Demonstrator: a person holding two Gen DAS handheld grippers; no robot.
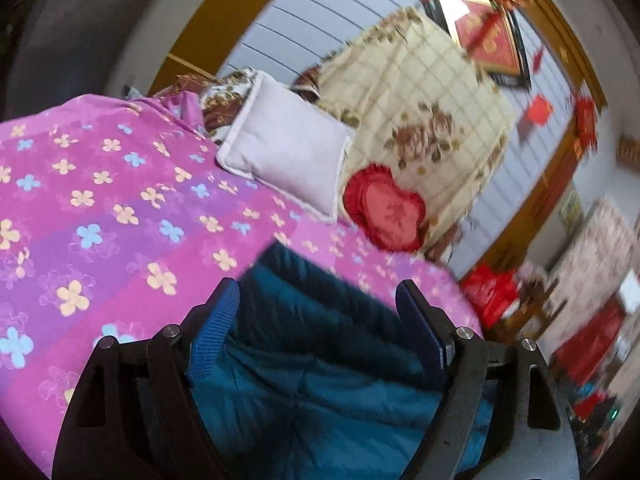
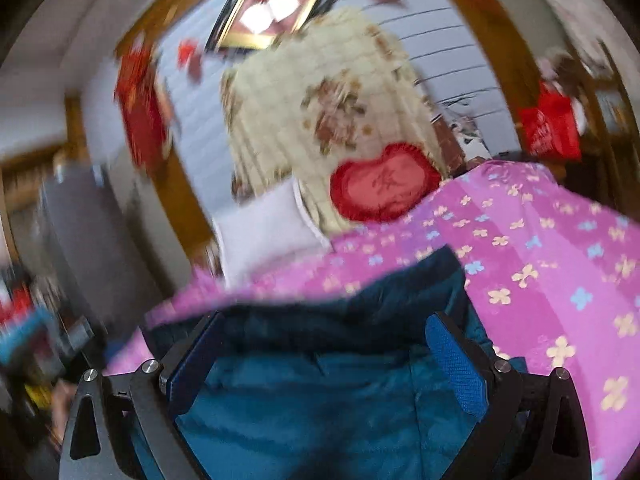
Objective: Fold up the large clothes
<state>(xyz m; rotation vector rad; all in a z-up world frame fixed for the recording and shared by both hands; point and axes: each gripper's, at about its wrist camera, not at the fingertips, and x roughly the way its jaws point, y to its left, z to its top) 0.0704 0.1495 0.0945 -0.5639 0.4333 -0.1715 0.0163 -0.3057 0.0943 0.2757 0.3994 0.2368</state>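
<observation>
Between the spread jaws of the left gripper point(image 1: 320, 316) and of the right gripper point(image 2: 324, 340) lies the teal quilted jacket point(image 1: 320, 380), puffy and slick. Neither gripper grasps it, and neither is clearly nearer; its long axis is unclear. It rests on the bed's pink flowered sheet point(image 1: 120, 208). Beyond sit a white pillow point(image 1: 288, 144) and a red heart cushion point(image 1: 384, 208).

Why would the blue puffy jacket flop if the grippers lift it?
The blue jacket looks quilted and creased, so it probably droops rather than staying stiff. Its puffy padding suggests it is light for its size. The shiny fabric might slip a little on the flowered bedspread.
</observation>
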